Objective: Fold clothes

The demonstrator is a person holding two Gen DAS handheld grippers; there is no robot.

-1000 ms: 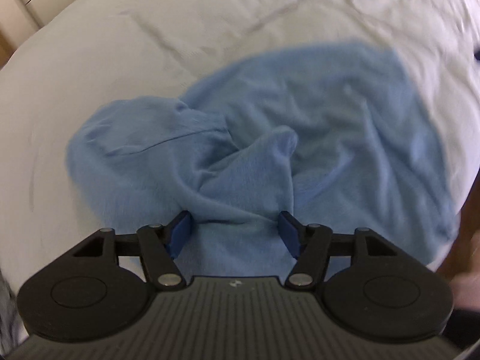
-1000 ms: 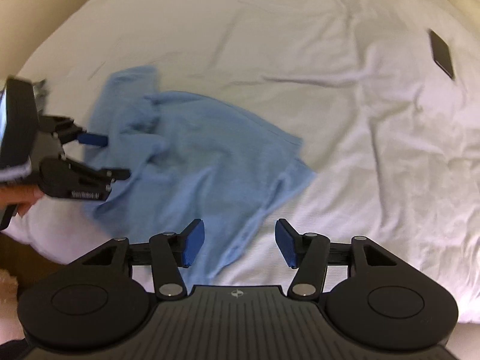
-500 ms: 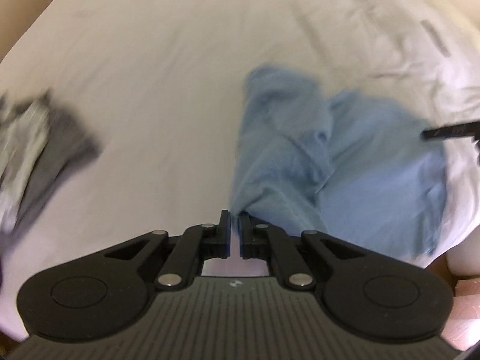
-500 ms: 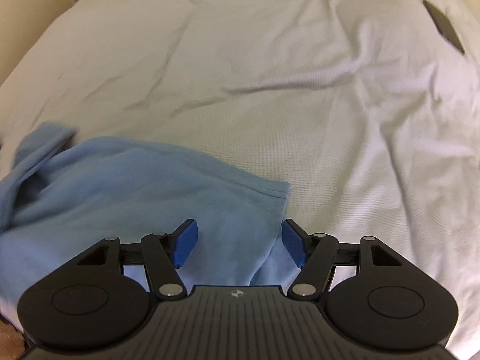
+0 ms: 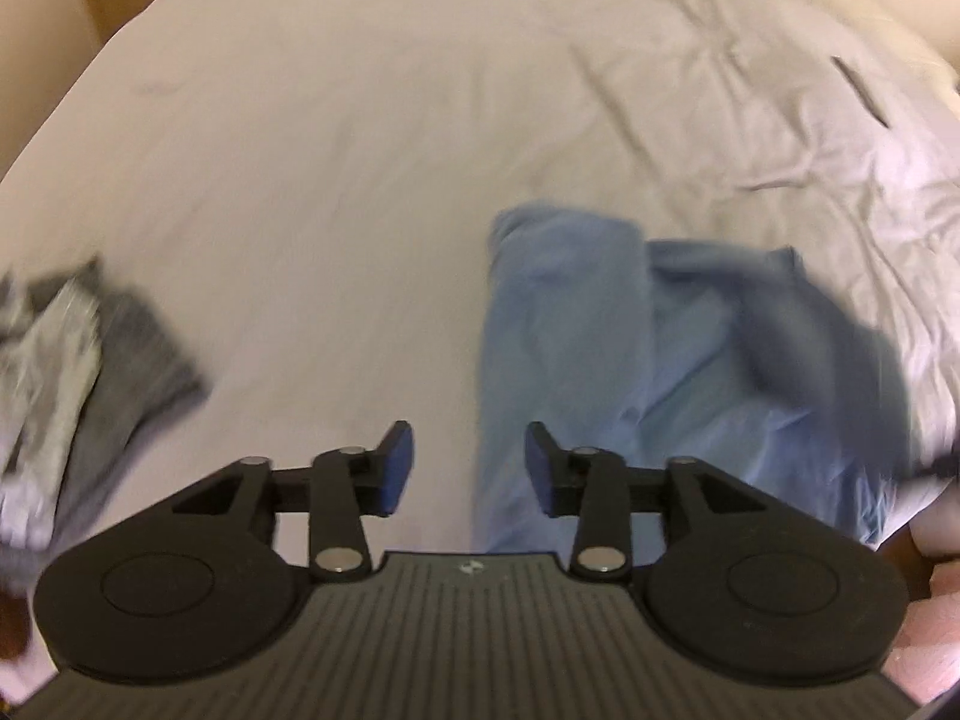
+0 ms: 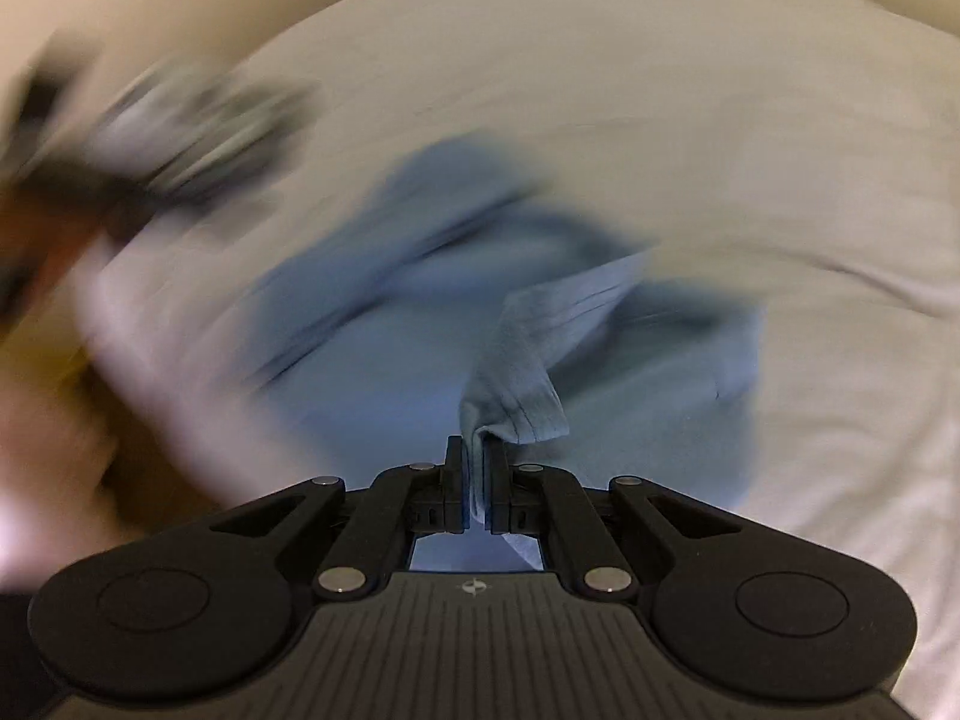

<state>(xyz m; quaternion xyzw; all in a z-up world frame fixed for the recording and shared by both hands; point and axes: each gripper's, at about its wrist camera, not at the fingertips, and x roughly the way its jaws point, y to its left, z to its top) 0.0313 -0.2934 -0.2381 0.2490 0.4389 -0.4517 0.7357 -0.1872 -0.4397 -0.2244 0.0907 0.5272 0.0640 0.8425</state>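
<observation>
A light blue garment [image 5: 630, 348] lies crumpled on the white bed sheet [image 5: 360, 150], right of centre in the left wrist view. My left gripper [image 5: 468, 450] hovers over the garment's left edge. Its jaws are opening and the pads press on nothing, though the cloth edge shows below the gap. In the blurred right wrist view the blue garment [image 6: 390, 372] spreads over the sheet [image 6: 660, 120]. My right gripper [image 6: 477, 450] is shut on a ribbed hem of it, and a lifted flap rises from the pads.
Grey clothes [image 5: 90, 360] lie in a heap at the bed's left side. A dark slim object [image 5: 858, 90] rests on the sheet far right. A blurred grey and black shape [image 6: 198, 126] streaks across the upper left of the right wrist view.
My left gripper, shut at the garment's edge half a second ago, has opened. My right gripper, open over the hem before, has shut on it and swung sideways, blurring its view.
</observation>
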